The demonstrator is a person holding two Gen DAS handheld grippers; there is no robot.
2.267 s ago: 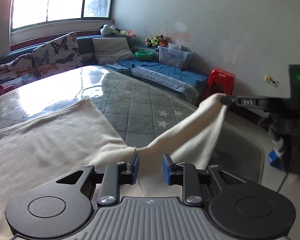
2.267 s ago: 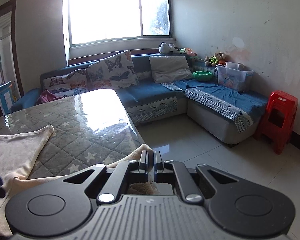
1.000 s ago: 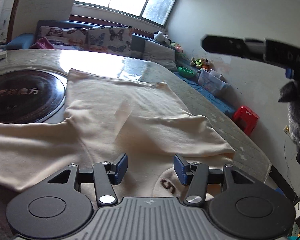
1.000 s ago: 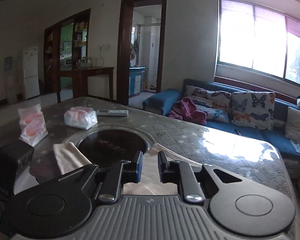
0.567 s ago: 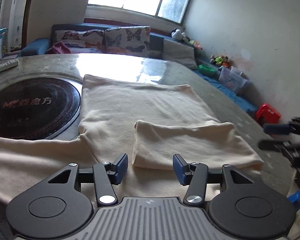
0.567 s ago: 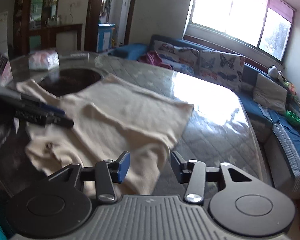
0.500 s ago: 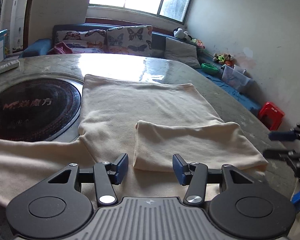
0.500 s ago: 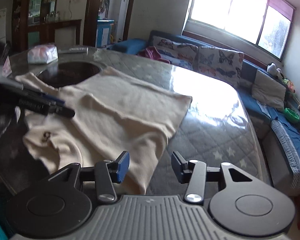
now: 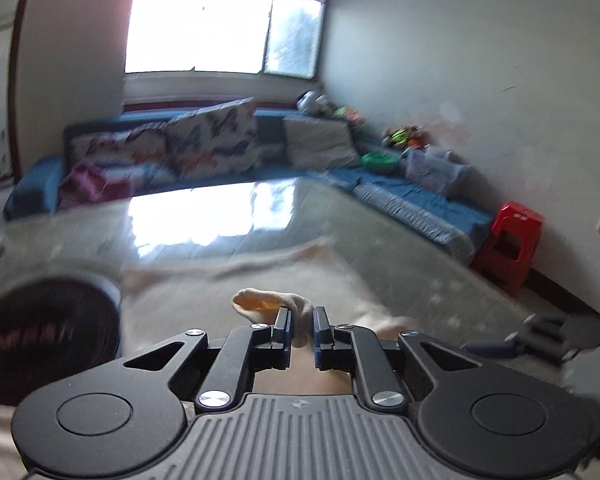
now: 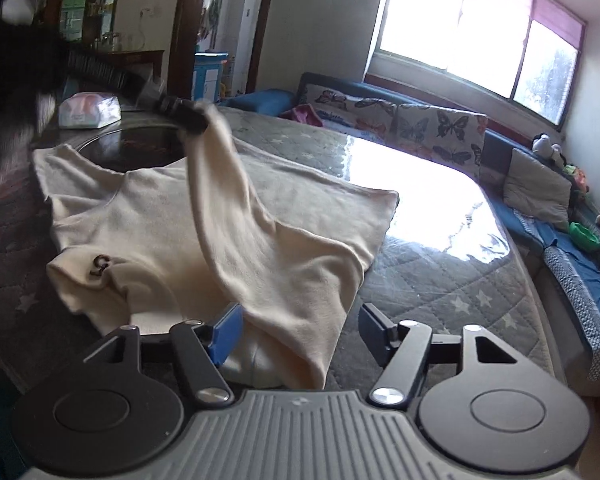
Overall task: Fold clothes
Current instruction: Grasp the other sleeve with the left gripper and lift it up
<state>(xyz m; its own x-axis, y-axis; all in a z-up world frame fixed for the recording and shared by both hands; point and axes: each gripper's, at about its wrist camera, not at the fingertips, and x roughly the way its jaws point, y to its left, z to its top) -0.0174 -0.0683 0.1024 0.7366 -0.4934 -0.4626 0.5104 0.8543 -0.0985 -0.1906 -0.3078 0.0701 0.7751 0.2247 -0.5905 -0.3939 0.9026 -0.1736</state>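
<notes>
A cream garment (image 10: 292, 264) lies spread on the grey quilted table (image 10: 440, 280). Its near sleeve is folded over the body. In the left wrist view my left gripper (image 9: 300, 314) has a bunched fold of the garment (image 9: 260, 300) pinched between its closing pads. From the right wrist view, that left gripper (image 10: 184, 114) holds the fold up off the table, and the cloth hangs from it in a ridge. My right gripper (image 10: 300, 314) is low at the garment's near corner. Its jaws are opening, and cloth lies between them untouched by the pads.
A black round hotplate (image 10: 140, 146) is set into the table beyond the garment. A tissue pack (image 10: 88, 110) sits behind it. A blue sofa (image 10: 540, 184) runs along the window wall, and a red stool (image 9: 512, 240) stands past the table's right edge.
The left jaws have shut on the garment's fold and risen with it. The right jaws have spread wider and dropped closer to the garment's near corner.
</notes>
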